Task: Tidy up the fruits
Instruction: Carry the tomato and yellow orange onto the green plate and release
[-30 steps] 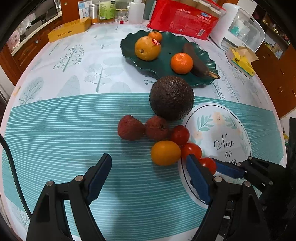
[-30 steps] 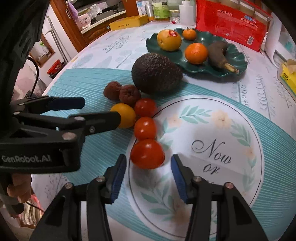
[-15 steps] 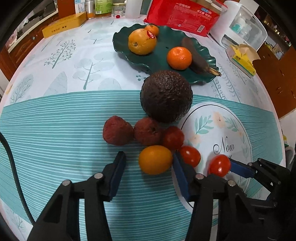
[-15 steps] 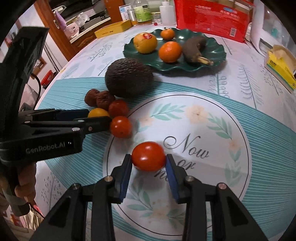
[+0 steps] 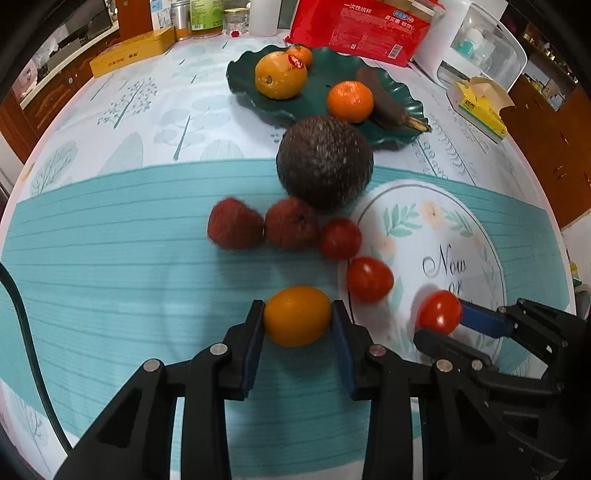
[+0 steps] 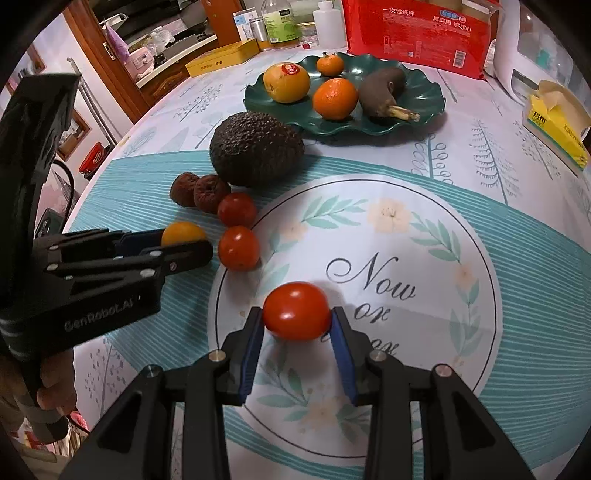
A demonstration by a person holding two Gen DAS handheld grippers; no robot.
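Observation:
My left gripper points steeply down at the teal mat. Its jaws are closing, and the blue pads press both sides of a yellow-orange tomato. To its right, my right gripper is shut on a red tomato over the printed circle. Two more red tomatoes, two lychees and a dark avocado lie just beyond. Behind them a green plate holds an orange, two mandarins and a dark banana.
Along the table's far edge stand a red package, bottles and a yellow box. A white appliance and a yellow tissue box sit at the right. A person's hand holds the left gripper's handle.
The left jaws went from wide open to shut on the yellow-orange tomato. The right jaws closed on the red tomato and drew it away from the row onto the printed circle.

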